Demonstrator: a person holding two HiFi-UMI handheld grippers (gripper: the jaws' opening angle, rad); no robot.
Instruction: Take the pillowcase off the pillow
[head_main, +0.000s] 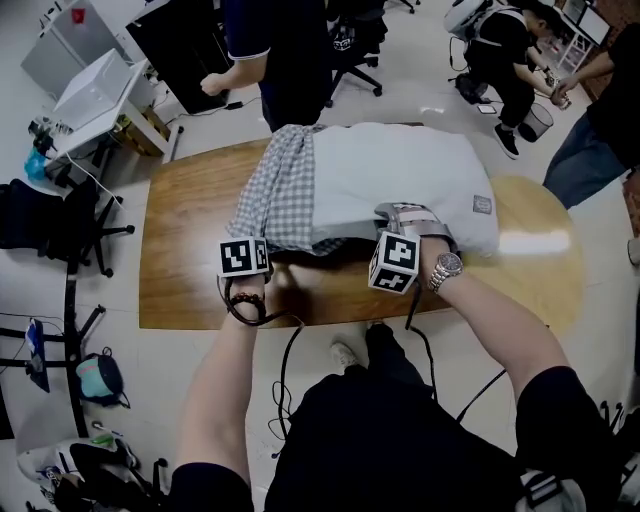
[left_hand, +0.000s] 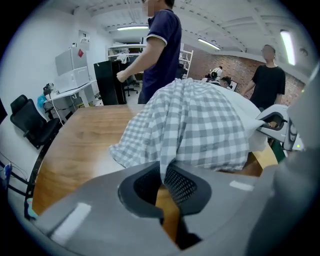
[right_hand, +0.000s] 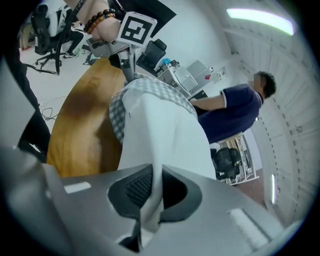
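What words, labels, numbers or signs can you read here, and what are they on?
No text reads clearly.
On the white pillow, a small grey tag: too small to read.
On the grey-and-white checked pillowcase: no print.
Markers: a white cube on the left tool, another on the right tool: black square patterns, no letters.

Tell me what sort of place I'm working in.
Probably an office or lab workroom, not a bedroom: a black swivel chair, a white desk with equipment, and people standing near the wooden table.
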